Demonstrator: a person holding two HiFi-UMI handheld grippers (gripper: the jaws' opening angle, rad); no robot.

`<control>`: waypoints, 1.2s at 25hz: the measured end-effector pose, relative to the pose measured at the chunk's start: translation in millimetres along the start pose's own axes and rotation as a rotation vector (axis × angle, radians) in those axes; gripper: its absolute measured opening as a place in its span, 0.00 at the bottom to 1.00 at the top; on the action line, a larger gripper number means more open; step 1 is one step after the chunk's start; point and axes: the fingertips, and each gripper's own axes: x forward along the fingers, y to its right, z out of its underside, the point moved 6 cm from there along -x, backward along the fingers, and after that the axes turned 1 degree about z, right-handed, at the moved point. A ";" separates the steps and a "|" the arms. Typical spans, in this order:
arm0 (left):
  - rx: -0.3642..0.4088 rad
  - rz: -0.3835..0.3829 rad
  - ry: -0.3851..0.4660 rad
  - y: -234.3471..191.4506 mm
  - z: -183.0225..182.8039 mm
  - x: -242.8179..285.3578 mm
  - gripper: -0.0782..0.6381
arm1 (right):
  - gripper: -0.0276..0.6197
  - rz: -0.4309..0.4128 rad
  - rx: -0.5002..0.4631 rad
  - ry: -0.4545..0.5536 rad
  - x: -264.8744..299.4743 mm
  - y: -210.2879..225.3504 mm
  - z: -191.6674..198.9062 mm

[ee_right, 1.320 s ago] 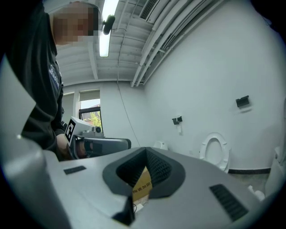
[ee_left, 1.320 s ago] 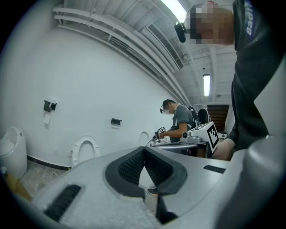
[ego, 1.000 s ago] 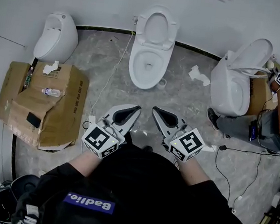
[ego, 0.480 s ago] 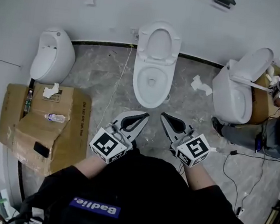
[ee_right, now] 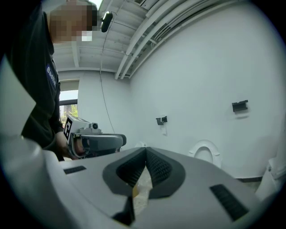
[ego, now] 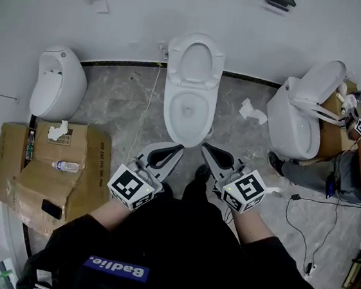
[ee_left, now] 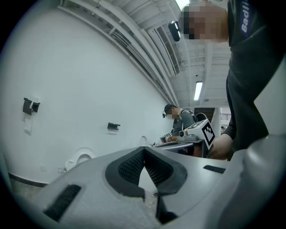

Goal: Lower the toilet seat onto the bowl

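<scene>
Head view, from the left: a white urinal (ego: 58, 88) stands by the wall, and flattened cardboard (ego: 91, 163) on the floor carries a water bottle (ego: 66, 166). The left gripper (ego: 177, 149) has its jaws pressed together on nothing and points at the toilet bowl (ego: 187, 115), apart from it. The toilet seat (ego: 195, 61) stands raised above the bowl, back against the wall. The right gripper (ego: 206, 149), just beside the left, is likewise closed and empty. Farther right are crumpled paper (ego: 252, 112), a second toilet (ego: 297, 118) and another person (ego: 359, 171).
</scene>
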 end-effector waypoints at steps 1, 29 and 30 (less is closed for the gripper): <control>0.001 -0.003 -0.003 -3.4 -0.5 4.9 0.13 | 0.09 -0.004 -0.001 0.002 2.0 5.7 -1.4; 0.066 -0.231 -0.082 -206.4 11.7 166.1 0.14 | 0.09 -0.141 0.057 -0.028 108.3 199.9 -7.1; 0.069 -0.222 -0.091 -214.5 13.6 167.9 0.14 | 0.09 -0.126 0.062 -0.024 113.8 201.9 -9.3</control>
